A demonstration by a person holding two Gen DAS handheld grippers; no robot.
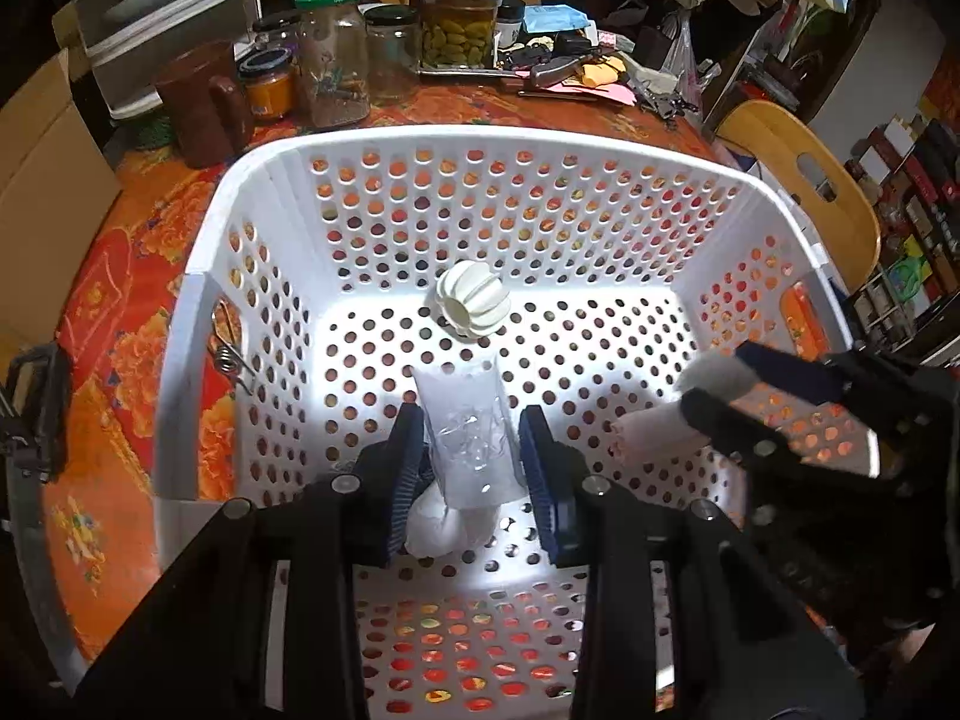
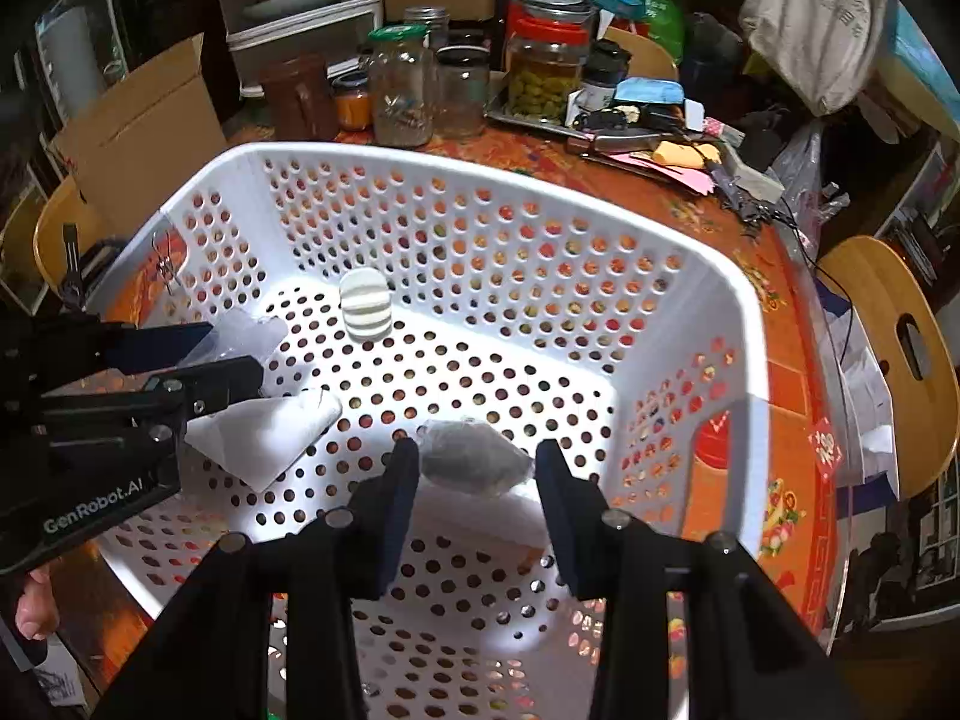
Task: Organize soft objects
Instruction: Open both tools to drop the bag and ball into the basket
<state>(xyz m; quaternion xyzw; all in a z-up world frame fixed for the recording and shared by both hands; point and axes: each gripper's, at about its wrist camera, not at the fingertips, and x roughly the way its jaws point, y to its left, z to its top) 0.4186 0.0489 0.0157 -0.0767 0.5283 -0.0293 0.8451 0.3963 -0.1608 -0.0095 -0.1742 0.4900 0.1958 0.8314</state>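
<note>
Left wrist view: the left gripper [image 1: 474, 450] points steeply down into a white perforated laundry basket [image 1: 498, 147] standing on a table with an orange floral cloth [image 1: 114, 312]. Between its blue ribbed fingers [image 1: 405, 456] sits a clear plastic bag [image 1: 465, 420] with a white soft bundle [image 1: 444, 525] hanging at its lower end; the left pad lies against the bag, while on the right contact cannot be told, so a firm pinch cannot be confirmed. A white ribbed ball [image 1: 472, 299] rests on the basket floor beyond the fingertips, apart from them. At right, the right gripper [image 1: 714, 387] enters the basket with a grey soft item [image 1: 714, 373] and a white wrapped piece [image 1: 651, 435] at its tips. Jars [image 1: 459, 18] crowd the far table edge. Right wrist view: the right gripper [image 2: 477, 468] frames a bagged grey soft item [image 2: 474, 459] with white material beneath; narrow gaps show on both sides, so its grip cannot be told. The left gripper [image 2: 234, 354] reaches in from the left, the clear bag [image 2: 252, 333] at its tips and a white folded piece [image 2: 270, 435] just below. The ribbed ball [image 2: 365, 303] lies beyond both, near the far wall.
</note>
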